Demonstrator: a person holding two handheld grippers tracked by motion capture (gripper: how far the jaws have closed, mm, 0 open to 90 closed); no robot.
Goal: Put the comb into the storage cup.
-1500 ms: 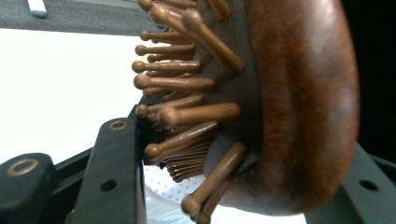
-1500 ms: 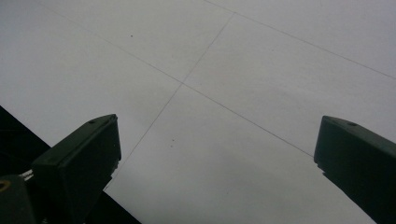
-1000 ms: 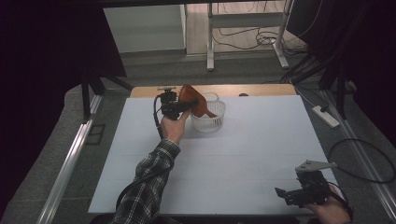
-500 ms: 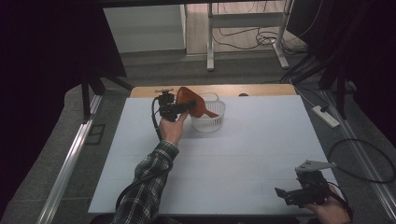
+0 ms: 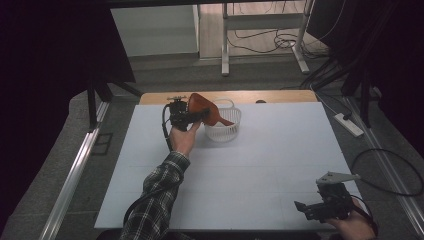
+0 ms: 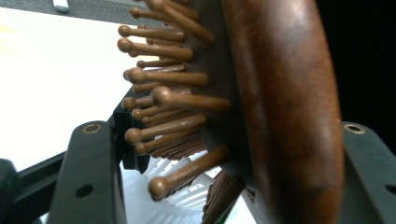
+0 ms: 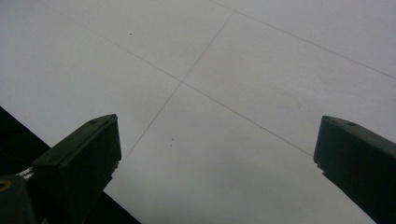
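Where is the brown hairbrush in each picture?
High view: the hairbrush is at the far middle of the table, at the left gripper, leaning over the white basket.
Left gripper view: the hairbrush is very close, its wooden back on the right and its round-tipped pins pointing left, between the jaws.
Right gripper view: I see just the white table past two wide-open jaws.
Shared landmark: the white basket, peeking below the brush.
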